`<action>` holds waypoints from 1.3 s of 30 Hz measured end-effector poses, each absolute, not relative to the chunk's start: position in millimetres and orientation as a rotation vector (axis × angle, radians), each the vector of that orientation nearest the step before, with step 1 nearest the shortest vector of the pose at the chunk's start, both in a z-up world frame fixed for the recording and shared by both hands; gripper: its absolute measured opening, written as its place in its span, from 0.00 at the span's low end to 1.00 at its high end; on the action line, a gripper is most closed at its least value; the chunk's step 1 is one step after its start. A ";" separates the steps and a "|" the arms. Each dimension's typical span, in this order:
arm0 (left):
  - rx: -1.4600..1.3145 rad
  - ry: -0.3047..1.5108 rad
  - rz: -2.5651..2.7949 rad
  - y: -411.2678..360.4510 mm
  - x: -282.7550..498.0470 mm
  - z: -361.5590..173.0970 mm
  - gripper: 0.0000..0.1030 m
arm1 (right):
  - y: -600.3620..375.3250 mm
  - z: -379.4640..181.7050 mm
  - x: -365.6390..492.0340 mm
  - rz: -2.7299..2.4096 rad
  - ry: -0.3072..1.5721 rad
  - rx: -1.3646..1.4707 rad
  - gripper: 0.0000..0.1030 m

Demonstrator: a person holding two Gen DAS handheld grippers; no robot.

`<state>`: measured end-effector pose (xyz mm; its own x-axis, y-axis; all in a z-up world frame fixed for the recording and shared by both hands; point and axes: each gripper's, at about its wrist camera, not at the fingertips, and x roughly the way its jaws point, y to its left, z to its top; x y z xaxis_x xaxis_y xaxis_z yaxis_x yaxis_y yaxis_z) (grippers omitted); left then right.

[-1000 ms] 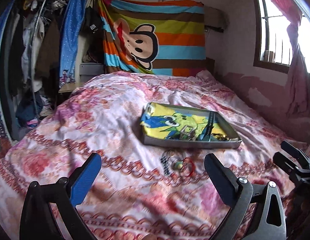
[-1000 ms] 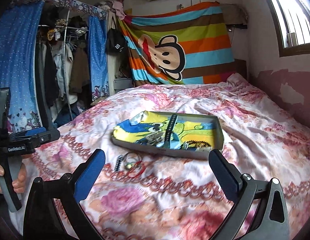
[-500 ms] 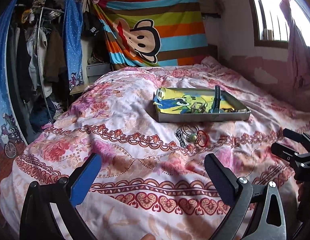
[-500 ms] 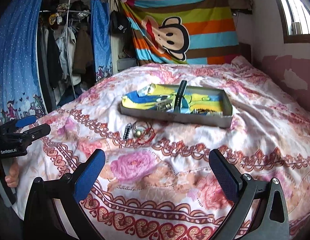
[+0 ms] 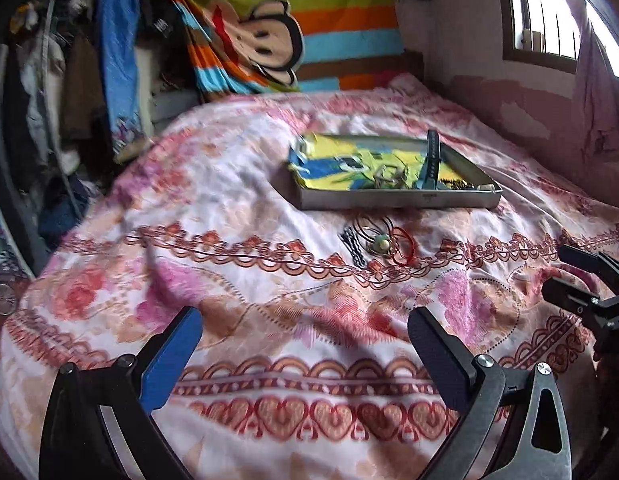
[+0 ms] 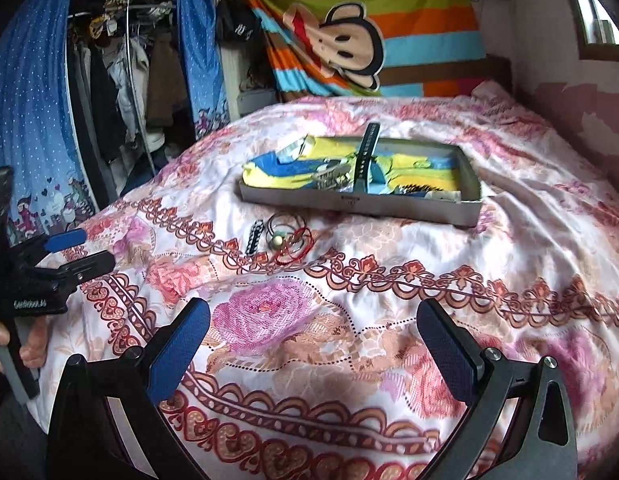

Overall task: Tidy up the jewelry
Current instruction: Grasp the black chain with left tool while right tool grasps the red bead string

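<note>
We work over a bed (image 6: pixel 389 320) spread with a soft, rumpled floral quilt, a striped monkey blanket (image 6: pixel 369 28) hanging on the wall beyond. Our left gripper (image 5: pixel 305 344) and right gripper (image 6: pixel 313 336) both hover above the quilt, fingers spread wide and gripping nothing. Ahead of both tools, well apart from the fingertips, lies a small heap of jewelry (image 6: pixel 281 238): thin wire hoops, a red cord loop, a pale bead and a dark linked chain. Just beyond it sits the shallow grey tray (image 6: pixel 349 204), lined with yellow-and-blue cloth and already holding a dark strap and some metal pieces. We judge the sorting barely begun; next we must reach forward, pinch one slim piece cleanly from the tangle, and mind the yielding cloth.
</note>
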<state>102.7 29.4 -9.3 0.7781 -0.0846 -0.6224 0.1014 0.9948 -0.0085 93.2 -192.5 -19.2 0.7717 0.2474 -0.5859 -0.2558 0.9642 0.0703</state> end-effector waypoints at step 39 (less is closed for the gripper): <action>-0.075 1.047 -0.359 -10.7 302.7 -92.9 0.15 | -129.4 -75.0 272.5 0.563 0.868 -0.260 0.26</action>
